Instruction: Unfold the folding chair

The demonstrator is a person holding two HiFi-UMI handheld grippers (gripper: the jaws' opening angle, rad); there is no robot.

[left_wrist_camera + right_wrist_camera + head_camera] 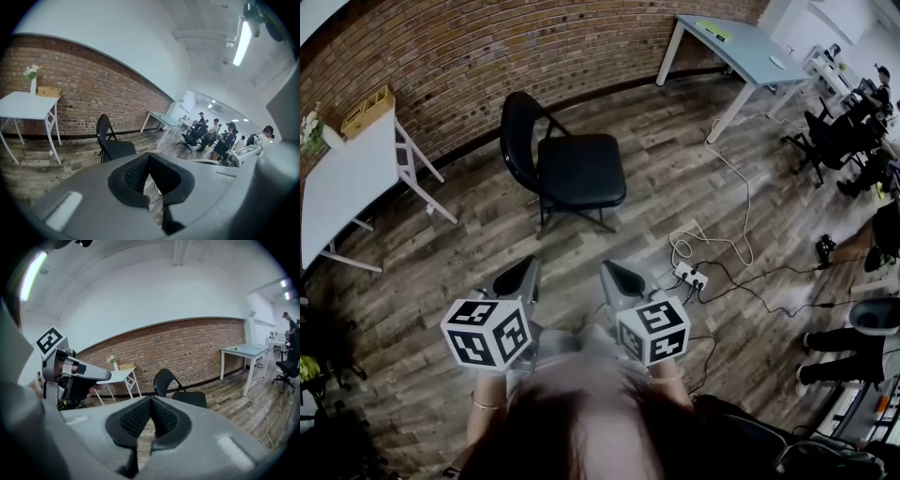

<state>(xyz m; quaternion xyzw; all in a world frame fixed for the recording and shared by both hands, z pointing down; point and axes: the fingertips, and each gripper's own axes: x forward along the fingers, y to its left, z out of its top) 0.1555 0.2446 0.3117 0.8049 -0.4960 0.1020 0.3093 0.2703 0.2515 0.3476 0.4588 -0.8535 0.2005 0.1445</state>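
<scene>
Already the black padded metal folding chair (567, 169) stands opened out on its legs, seat flat, the red brick wall (487, 56) close behind the chair. It lies straight ahead of both grippers and well apart from them. The left gripper (523, 272) and right gripper (617, 274) are about equally near, each with its jaws closed on nothing.

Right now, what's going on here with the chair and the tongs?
The black folding chair stands already open on the wood floor, seat down, in front of the brick wall. Nothing is handling it. The left tongs and right tongs are held side by side short of the chair, pointing toward it. Both are shut and empty.
</scene>
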